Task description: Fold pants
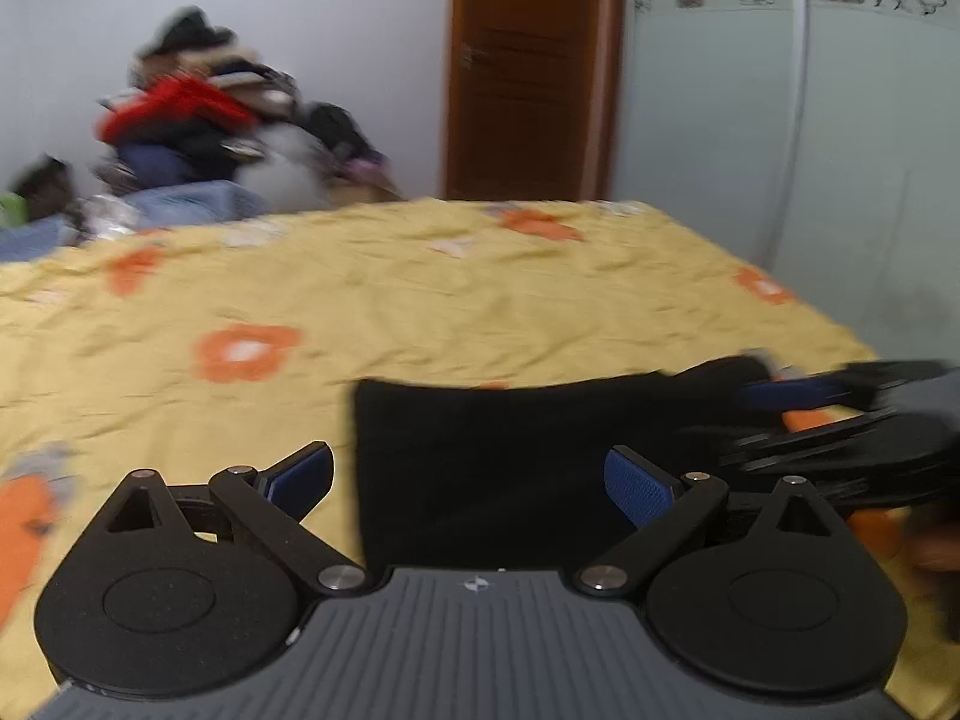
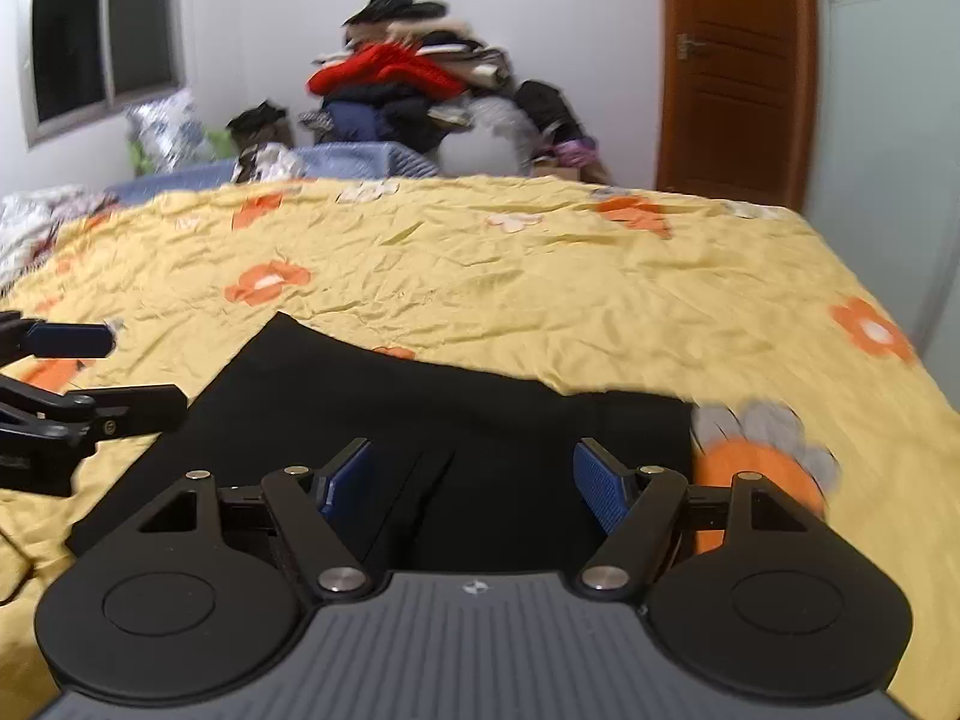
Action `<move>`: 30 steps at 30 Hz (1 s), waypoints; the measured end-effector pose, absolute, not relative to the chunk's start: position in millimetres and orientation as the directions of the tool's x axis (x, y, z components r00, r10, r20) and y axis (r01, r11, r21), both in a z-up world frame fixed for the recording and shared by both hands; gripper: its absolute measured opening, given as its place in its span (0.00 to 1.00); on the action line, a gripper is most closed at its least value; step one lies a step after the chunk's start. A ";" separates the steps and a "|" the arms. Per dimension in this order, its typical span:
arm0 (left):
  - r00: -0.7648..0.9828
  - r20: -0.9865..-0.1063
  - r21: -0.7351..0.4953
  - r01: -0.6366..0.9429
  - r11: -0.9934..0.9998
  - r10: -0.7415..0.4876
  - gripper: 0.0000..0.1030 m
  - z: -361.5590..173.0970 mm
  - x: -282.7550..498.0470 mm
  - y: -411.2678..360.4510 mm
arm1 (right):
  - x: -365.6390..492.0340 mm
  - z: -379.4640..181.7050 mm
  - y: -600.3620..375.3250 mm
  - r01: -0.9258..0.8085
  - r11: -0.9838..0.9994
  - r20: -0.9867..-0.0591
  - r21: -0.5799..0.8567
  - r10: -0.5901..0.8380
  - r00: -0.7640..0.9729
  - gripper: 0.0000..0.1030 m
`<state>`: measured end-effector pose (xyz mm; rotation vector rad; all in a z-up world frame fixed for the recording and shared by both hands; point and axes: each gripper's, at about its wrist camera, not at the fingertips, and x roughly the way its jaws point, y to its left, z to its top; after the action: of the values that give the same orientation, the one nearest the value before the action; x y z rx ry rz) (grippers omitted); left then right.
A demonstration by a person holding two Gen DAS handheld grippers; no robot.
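Black pants [image 1: 510,456] lie folded flat on a yellow flowered bedspread [image 1: 420,300]. My left gripper [image 1: 468,477] is open and empty, hovering over the pants' left edge. My right gripper [image 2: 474,480] is open and empty, over the near part of the pants [image 2: 420,408]. In the left wrist view the right gripper [image 1: 840,414] shows at the right edge, blurred, beside the pants. In the right wrist view the left gripper [image 2: 90,372] shows at the left edge, open, beside the pants' left corner.
The bedspread [image 2: 540,276] covers a wide bed. A pile of clothes [image 2: 414,90] stands beyond the far edge. A brown door [image 2: 738,66] is at the back right, a window [image 2: 102,42] at the back left.
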<state>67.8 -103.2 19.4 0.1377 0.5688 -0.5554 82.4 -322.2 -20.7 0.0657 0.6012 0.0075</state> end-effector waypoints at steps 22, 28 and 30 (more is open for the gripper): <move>0.681 -0.694 0.049 0.368 0.929 -0.233 0.93 -18.6 84.6 -86.2 | 55.0 -36.3 -301.1 0.107 0.992 -0.548 0.060 -0.056 0.834 0.88; 0.679 -0.697 0.043 0.361 0.932 -0.231 0.96 -24.1 69.4 -83.5 | 53.4 -52.7 -273.5 0.102 0.994 -0.575 -0.032 -0.102 0.812 0.97; 0.680 -0.697 0.043 0.357 0.933 -0.228 0.99 -25.1 67.4 -83.1 | 52.1 -54.6 -274.9 0.111 0.994 -0.569 -0.015 -0.100 0.817 0.98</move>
<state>67.4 -83.1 -25.1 0.1817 0.7557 -0.3301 52.0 -274.9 -54.6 0.0187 0.6051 -0.1120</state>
